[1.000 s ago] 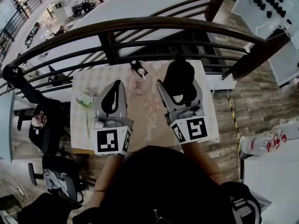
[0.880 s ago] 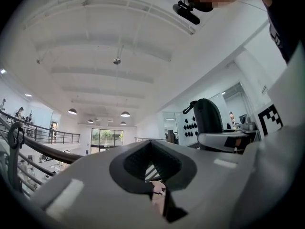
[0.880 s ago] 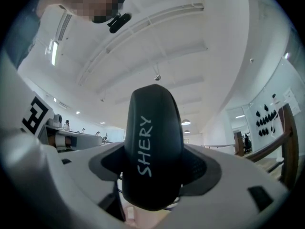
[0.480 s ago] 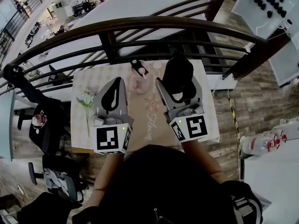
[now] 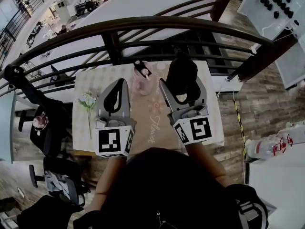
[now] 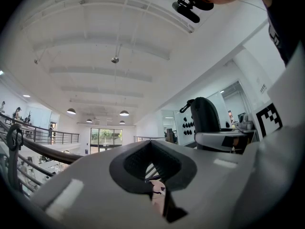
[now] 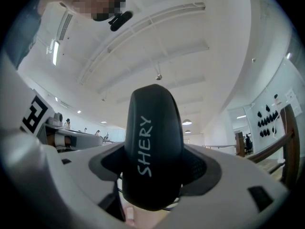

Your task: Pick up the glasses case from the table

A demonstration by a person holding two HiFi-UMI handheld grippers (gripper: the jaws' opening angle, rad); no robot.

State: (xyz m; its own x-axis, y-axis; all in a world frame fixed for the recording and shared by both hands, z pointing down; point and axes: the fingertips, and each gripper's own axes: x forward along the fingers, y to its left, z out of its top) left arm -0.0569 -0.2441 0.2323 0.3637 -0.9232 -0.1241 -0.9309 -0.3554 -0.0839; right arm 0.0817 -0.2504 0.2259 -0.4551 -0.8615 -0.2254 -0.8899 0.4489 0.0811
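Head view first: both grippers are held out side by side over the desk [image 5: 159,128], slanted forward, with the marker cubes nearest the body. The left gripper [image 5: 119,86] is seen empty. Its grey fingers [image 6: 86,185] are pressed together, only a thin slit is left between them, and the dark padded hollow is unfilled.

Over to the right gripper [image 5: 183,93], which is angled slightly outward. The glasses case [image 5: 182,73] is pinched between its fingers [image 7: 228,175], stood on end and held up off the desk. In the right gripper view, white ceiling is seen behind it.

The case is shown as a smooth, matte black shell, rounded like a long pebble, with SHERY printed in pale letters along its length. The fingers are made of plain grey plastic with dark textured pads.

The desk is covered by a pale cloth, faintly checked at the left and pinkish with a printed pattern in the middle. A flower sprig [image 5: 88,103], with white blooms on a green stem, is laid at the left edge. A pink translucent item [image 5: 141,86] is set between the two grippers at the far side. A dark curved railing [image 5: 143,25] is seen beyond.
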